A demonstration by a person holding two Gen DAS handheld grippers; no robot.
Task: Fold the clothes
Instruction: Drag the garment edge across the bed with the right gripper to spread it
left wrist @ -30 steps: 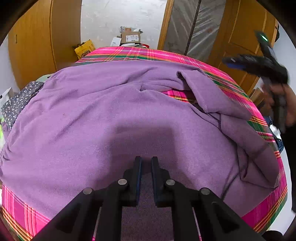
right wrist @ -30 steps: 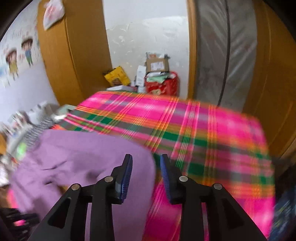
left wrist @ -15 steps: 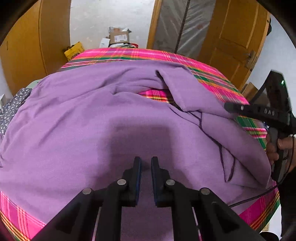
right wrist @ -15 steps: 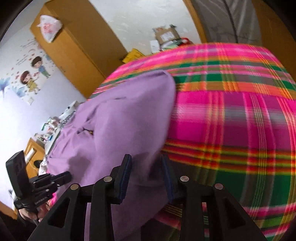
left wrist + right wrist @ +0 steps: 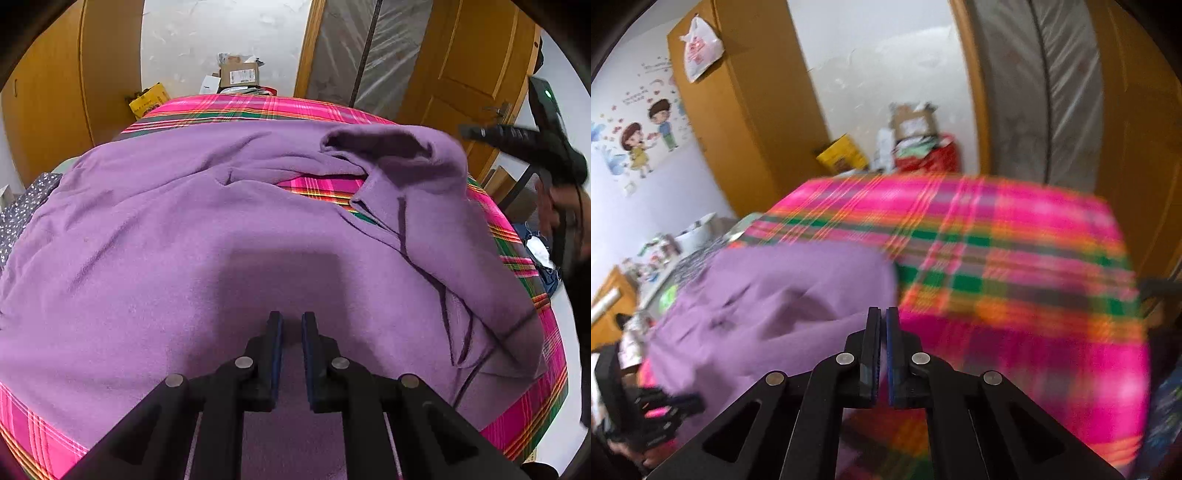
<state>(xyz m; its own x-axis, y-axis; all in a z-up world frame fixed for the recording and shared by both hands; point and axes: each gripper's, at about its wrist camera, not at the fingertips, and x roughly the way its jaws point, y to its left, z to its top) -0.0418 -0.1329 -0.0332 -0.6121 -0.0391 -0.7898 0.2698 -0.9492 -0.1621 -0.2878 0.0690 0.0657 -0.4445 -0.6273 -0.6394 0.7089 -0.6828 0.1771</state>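
A large purple garment (image 5: 192,236) lies spread over a bed with a pink plaid cover (image 5: 258,107). My left gripper (image 5: 291,321) is low over the garment's near edge, its jaws nearly closed with a narrow gap; whether cloth is pinched I cannot tell. The garment's right part is lifted into a fold (image 5: 417,155) toward my right gripper (image 5: 476,131), seen at the right edge. In the right wrist view the right gripper (image 5: 882,314) is shut, with purple cloth (image 5: 768,310) by its tips; the view is blurred.
Cardboard boxes (image 5: 238,74) and a yellow box (image 5: 149,99) sit on the floor beyond the bed. Wooden wardrobe (image 5: 48,92) stands left, a wooden door (image 5: 476,59) right. Dotted grey cloth (image 5: 22,214) lies at the bed's left edge.
My right gripper closed and rose up and away, lifting the garment's right part into a raised fold. My left gripper stayed in place on the near edge.
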